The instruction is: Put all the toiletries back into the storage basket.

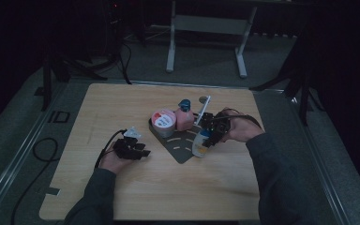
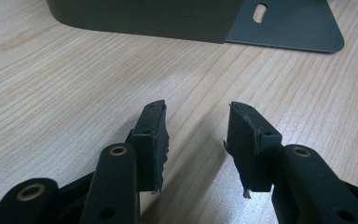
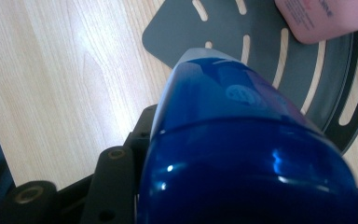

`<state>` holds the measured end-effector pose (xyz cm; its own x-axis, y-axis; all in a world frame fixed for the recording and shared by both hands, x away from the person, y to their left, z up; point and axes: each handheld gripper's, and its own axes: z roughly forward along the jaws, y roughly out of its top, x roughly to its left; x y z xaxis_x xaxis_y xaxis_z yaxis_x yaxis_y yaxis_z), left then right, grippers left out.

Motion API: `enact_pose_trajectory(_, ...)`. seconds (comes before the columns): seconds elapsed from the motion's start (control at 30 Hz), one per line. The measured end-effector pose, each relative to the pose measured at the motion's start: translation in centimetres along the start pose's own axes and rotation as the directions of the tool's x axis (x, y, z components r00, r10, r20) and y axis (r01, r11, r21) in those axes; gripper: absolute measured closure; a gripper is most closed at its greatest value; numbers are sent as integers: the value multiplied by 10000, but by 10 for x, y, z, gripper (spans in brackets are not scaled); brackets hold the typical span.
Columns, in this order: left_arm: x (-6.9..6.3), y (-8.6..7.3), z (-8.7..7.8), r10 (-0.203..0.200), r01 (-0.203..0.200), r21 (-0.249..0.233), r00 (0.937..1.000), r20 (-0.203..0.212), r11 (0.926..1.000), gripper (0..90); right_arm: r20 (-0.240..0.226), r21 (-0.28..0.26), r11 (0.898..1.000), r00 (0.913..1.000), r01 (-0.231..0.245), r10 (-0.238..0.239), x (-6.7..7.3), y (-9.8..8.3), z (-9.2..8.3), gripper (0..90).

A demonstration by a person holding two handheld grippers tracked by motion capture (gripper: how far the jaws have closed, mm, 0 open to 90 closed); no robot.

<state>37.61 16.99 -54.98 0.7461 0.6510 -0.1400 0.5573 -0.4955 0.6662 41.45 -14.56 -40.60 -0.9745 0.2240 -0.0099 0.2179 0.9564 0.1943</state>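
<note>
1. Right gripper view: the right hand-held gripper [image 3: 242, 186] is clamped on a bottle with a glossy blue cap [image 3: 247, 154]. The cap hides most of both jaws, and only the left jaw's arm shows beside it.
2. In the high view the right hand-held gripper [image 1: 209, 136] holds this bottle [image 1: 199, 144] by its blue top. The bottle's white body hangs below, its lower end over the near right edge of the dark grey slotted plate [image 1: 180, 147]. Whether the bottle's base touches the plate cannot be told.
3. Beyond the cap in the right gripper view lies the grey plate [image 3: 223, 28] with its curved slots, and a pink bottle [image 3: 326, 18] sits at the upper right corner.
4. The high view shows the pink bottle [image 1: 184, 117], with a teal cap, standing upright at the far side of the plate. A round tub with a red and white lid [image 1: 163, 121] stands just beside it on the left.
5. Left gripper view: the left hand-held gripper [image 2: 196, 135] is open, its jaws apart with bare wood between them. It points toward the plate's edge [image 2: 289, 32].
6. In the high view the left hand-held gripper [image 1: 131, 147] rests low over the wooden worktop [image 1: 136, 187], left of the plate and apart from it.
</note>
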Motion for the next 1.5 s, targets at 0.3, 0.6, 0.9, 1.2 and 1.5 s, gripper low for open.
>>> enact_pose_trajectory(0.3,0,0,0,-3,3,3,10000,0,10000,572,76,-180,9998,10000,44,-43,1,12,-3,547)
enact_pose_trajectory(0.6,0,0,0,7,-7,11,10000,14,10000,573,86,-295,9996,10000,43,-41,-2,22,-1,547)
enact_pose_trajectory(0.9,0,0,0,19,-19,16,10000,10,10000,573,172,-299,9992,9995,-251,256,-9,26,1,547)
enact_pose_trajectory(1.2,0,0,0,14,-14,8,10000,9,10000,574,401,-226,9976,9970,-659,668,-19,28,2,548)
enact_pose_trajectory(1.5,0,0,0,17,-17,12,10000,13,10000,573,441,-95,9963,9953,-857,861,-26,32,2,548)
